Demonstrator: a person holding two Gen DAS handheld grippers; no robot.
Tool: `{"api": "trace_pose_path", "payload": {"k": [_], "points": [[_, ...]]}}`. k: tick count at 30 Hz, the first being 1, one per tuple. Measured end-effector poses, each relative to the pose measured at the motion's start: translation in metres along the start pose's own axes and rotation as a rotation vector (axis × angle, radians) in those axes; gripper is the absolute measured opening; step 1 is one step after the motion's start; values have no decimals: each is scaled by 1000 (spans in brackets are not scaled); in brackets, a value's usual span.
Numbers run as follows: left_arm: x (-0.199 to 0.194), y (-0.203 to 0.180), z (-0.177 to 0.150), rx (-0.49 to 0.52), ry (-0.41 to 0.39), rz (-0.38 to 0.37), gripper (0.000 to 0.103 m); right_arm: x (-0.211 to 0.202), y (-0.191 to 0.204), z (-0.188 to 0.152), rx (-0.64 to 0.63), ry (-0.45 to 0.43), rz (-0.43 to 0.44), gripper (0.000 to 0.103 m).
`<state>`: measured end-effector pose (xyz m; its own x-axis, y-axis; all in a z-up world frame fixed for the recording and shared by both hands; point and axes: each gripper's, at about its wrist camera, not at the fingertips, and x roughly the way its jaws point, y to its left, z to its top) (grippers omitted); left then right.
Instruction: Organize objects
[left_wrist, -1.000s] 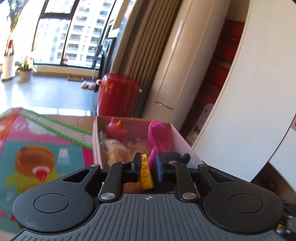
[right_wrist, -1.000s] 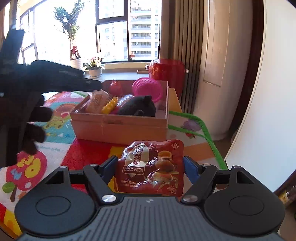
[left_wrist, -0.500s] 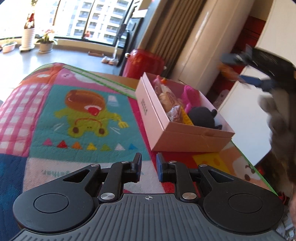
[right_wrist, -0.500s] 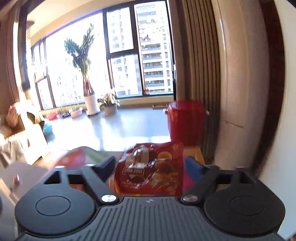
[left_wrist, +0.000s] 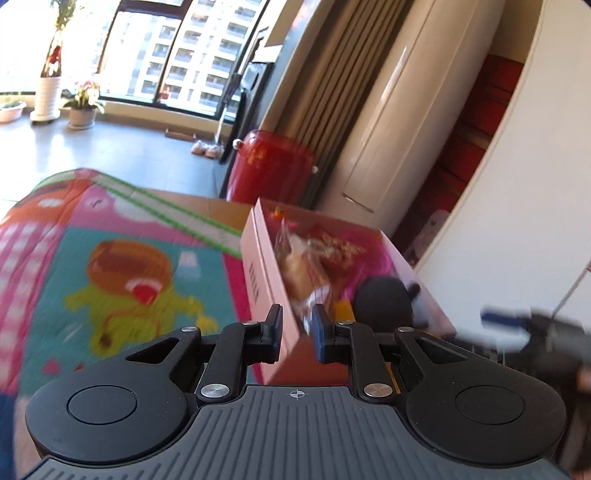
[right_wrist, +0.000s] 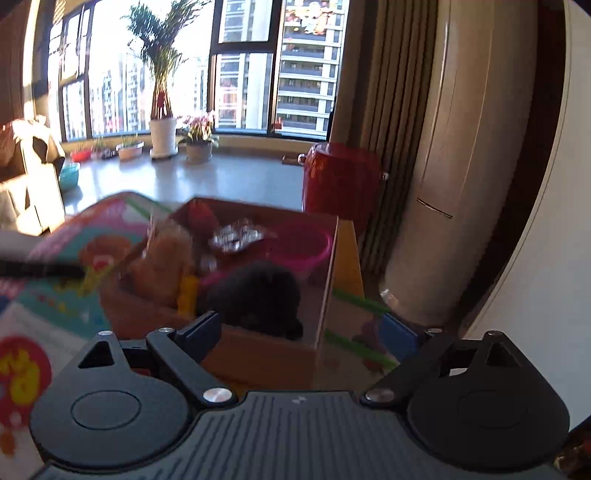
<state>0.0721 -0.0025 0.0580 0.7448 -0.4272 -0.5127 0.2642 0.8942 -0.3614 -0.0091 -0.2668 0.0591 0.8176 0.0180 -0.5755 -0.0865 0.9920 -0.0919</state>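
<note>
The red quail-egg packet that sat between the right tongs (right_wrist: 301, 332) a second ago is gone from them, and the yellow block the left tongs (left_wrist: 297, 334) were pinching is gone too; both pairs now sit just short of the pink cardboard box (left_wrist: 260, 280). The left tongs are drawn almost together with nothing between the pads. The right tongs are spread wide, closing a little, with only the box's near corner showing through the gap. The box stands on a bright cartoon play mat (left_wrist: 122, 273) that covers the counter. Inside it, from the right view, a black plush toy (right_wrist: 258, 295) lies nearest, a yellow block (right_wrist: 188, 291) beside it, a wrapped bread bun (right_wrist: 162, 266) to the left, then a shiny crumpled packet (right_wrist: 236, 236) and a pink round toy (right_wrist: 303, 247) farther back; all of it is blurred. Past the box a red drum-shaped stool (right_wrist: 341, 177) stands on the floor by the grey curtains (left_wrist: 325, 85), and beyond that potted plants (right_wrist: 199, 142) line the window sill.
</note>
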Motion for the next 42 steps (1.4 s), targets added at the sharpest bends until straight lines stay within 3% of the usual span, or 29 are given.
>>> {"api": "trace_pose_path", "payload": {"k": [3,5,7,9,14,18,23,28,31,34,37,42], "points": [[29,-7,6,40,50,69,19,13,2,-10,-11,54,-4,76],[42,-7,5,71,80,125,35,23,3,-11,-3,74,-17,75],[43,-1,3,69,82,154,60,32,5,-13,6,80,-22,74],[41,12,3,42,80,179,77,39,12,-7,20,83,22,74],[42,60,18,-6,-7,351,98,70,55,18,-24,43,53,74],[43,94,30,-60,-8,380,99,91,87,38,-55,20,64,74],[34,94,32,-47,-14,381,98,89,100,35,-83,4,61,76],[-3,70,29,-6,-141,378,98,65,85,21,-10,29,83,101],[-38,47,14,37,-202,344,98,49,78,7,19,68,80,103],[-56,26,-17,83,-144,271,98,35,76,-15,37,128,74,103],[-57,11,-53,97,-53,264,98,35,74,-32,55,198,61,103],[-46,-4,-84,85,9,303,98,28,71,-48,95,153,53,103]]}}
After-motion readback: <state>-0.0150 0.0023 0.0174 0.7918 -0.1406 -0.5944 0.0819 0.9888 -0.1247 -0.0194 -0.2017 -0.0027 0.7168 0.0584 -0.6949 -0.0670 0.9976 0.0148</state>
